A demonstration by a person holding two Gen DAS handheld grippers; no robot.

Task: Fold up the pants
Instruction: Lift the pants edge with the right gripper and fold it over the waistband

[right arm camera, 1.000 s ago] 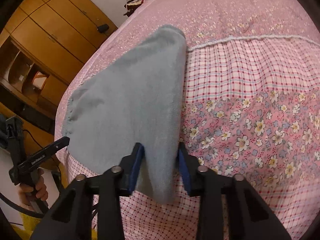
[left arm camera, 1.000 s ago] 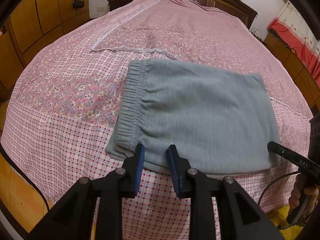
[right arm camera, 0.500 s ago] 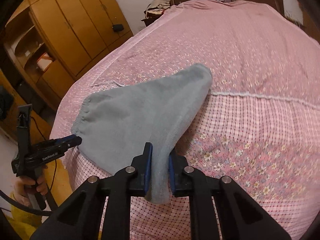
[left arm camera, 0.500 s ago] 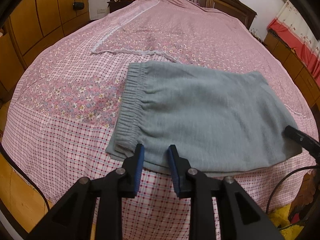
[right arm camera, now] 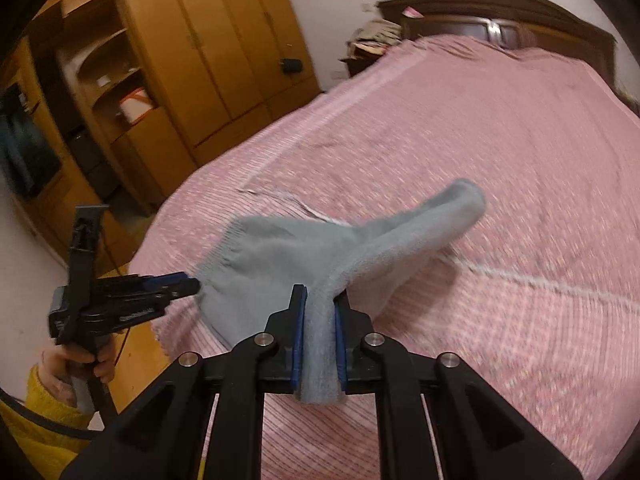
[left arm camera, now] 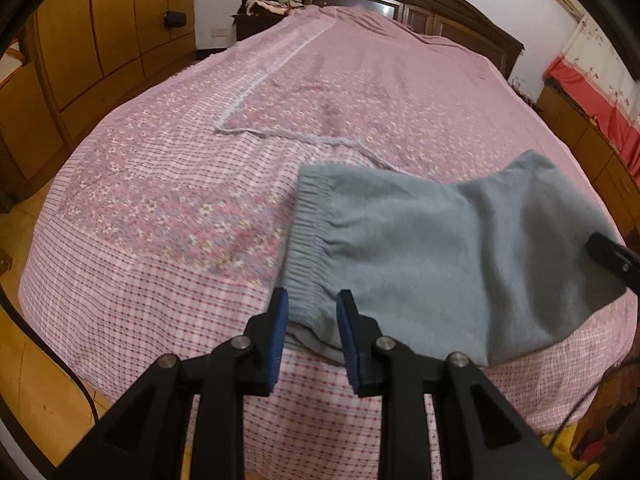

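**Right edge of the pants is up, waistband end loose**

The pants [left arm camera: 420,264] lie at the near edge of the bed [left arm camera: 160,208], grey, thick and fleecy, already doubled into a squat block with the ribbed waistband [left arm camera: 308,236] on the left. From the right the far side is off the cover and stands as a raised ridge [right arm camera: 400,232], one rounded corner poking up toward the headboard [right arm camera: 500,12].

The right gripper [right arm camera: 320,336] has its blue pads [right arm camera: 299,332] pressed tight on a thick fold of the cloth, which bulges out below them. The left gripper [left arm camera: 311,328] sits at the waistband corner with its jaws apart; cloth shows in the gap, but the pads are not pinching it, so I read it as holding nothing.

What worries me: only one side is held. If the right side is carried over to the left while the waistband end is free, the whole soft bundle may drag across the cover instead of folding, or the lower layers may slide out of line. The grip is on a fat roll, not a clean edge, so an inner layer could slip and leave a lumpy fold. The bundle also sits close to the bed's edge, so a pull toward the person could tip part of it off.
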